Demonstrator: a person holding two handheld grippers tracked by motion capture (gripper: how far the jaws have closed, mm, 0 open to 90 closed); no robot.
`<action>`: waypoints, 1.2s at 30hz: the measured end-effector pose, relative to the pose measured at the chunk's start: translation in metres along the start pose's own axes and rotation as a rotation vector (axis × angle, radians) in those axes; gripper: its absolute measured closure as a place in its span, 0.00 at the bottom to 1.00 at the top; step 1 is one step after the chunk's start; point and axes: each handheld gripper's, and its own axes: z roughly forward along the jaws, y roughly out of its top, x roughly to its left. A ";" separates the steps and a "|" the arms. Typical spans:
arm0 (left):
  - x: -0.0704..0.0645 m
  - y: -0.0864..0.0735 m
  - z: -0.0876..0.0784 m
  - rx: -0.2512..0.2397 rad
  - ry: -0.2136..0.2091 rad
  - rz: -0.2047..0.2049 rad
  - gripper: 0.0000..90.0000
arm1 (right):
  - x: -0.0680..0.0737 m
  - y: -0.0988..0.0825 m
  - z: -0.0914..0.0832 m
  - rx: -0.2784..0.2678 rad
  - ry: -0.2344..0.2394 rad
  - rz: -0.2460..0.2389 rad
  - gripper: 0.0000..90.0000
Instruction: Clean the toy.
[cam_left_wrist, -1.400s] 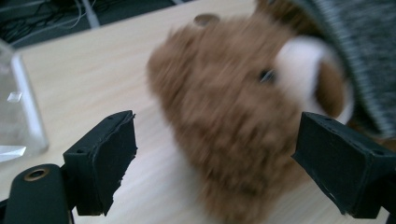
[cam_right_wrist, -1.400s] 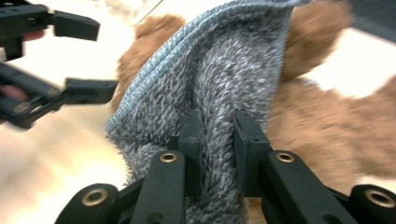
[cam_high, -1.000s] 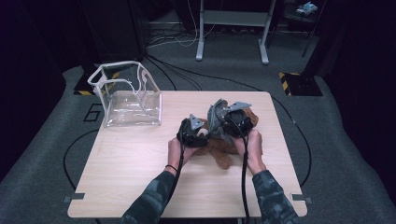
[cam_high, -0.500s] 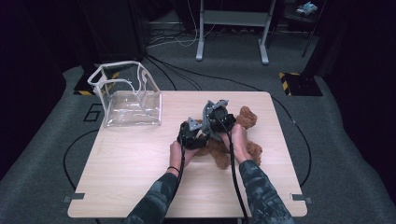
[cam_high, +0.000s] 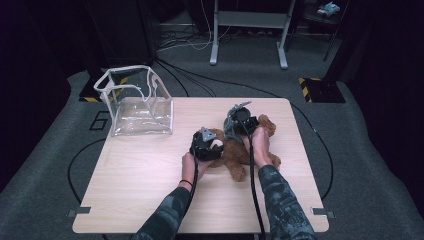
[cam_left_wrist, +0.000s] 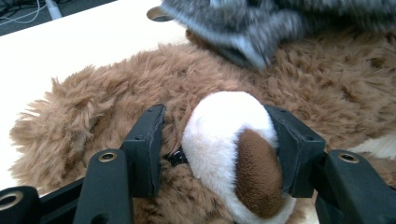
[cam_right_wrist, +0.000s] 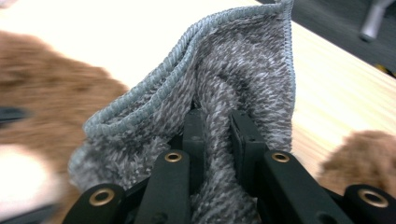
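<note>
Forearms come in from the near edge of the table (cam_high: 150, 200), both in patterned sleeves, converging on the brown teddy bear (cam_high: 240, 152) that lies right of the table's middle.

Left hand (cam_high: 192, 162) sits at the bear's left side, wrist low, left gripper (cam_left_wrist: 219, 140) aimed level into the plush. Its jaws clamp the bear's white muzzle (cam_left_wrist: 229, 135) (brown nose patch facing the camera), one pad on each side, fur bulging between them.

Right hand (cam_high: 257, 145) reaches farther across, over the bear's body, forearm angled slightly inward. Right gripper (cam_right_wrist: 215, 126) is pinched tight on a fold of grey cloth (cam_right_wrist: 224, 79); its jaws have just been closing, with the cloth between them. The cloth stands up from the jaws, stitched hem on top, and hangs just above the bear's fur in the left gripper view.

Clear plastic bag (cam_high: 135, 105) stands open at the table's far left corner, well apart from the bear.
</note>
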 end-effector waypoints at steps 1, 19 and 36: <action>0.000 0.000 0.000 -0.001 0.003 0.000 0.47 | -0.006 0.001 0.000 -0.003 -0.010 0.025 0.88; -0.003 -0.003 -0.001 -0.022 0.021 0.000 0.47 | 0.007 0.004 -0.040 -0.120 0.176 0.028 0.88; -0.003 -0.004 -0.001 -0.030 0.018 -0.005 0.47 | 0.004 -0.012 -0.013 -0.058 0.061 0.033 0.88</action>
